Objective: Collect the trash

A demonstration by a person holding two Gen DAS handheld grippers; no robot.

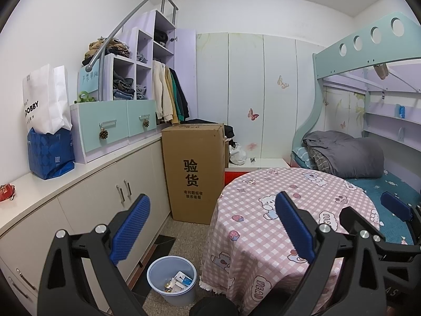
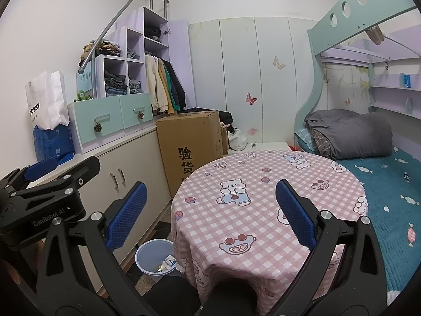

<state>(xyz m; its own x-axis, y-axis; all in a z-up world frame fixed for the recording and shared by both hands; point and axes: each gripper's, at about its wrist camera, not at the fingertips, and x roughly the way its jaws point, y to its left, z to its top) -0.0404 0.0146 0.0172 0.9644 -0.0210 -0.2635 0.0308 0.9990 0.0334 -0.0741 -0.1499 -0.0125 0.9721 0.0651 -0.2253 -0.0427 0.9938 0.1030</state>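
Note:
A pale blue bin [image 1: 172, 280] stands on the floor between the cabinets and the round table, with several paper scraps and small packets [image 1: 179, 282] inside. The right wrist view shows the same bin [image 2: 154, 259] partly behind the tablecloth. My left gripper [image 1: 213, 226] is open and empty, held above the bin and the table's left edge. My right gripper [image 2: 210, 210] is open and empty over the pink checked tablecloth [image 2: 263, 200]. The left gripper [image 2: 39, 173] shows at the left of the right wrist view.
A tall cardboard box [image 1: 193, 171] stands beyond the bin beside the low white cabinets [image 1: 110, 197]. A red packet [image 1: 6, 192] lies on the cabinet top at the far left, near a blue bag [image 1: 50, 158]. A bunk bed [image 2: 381, 184] runs along the right.

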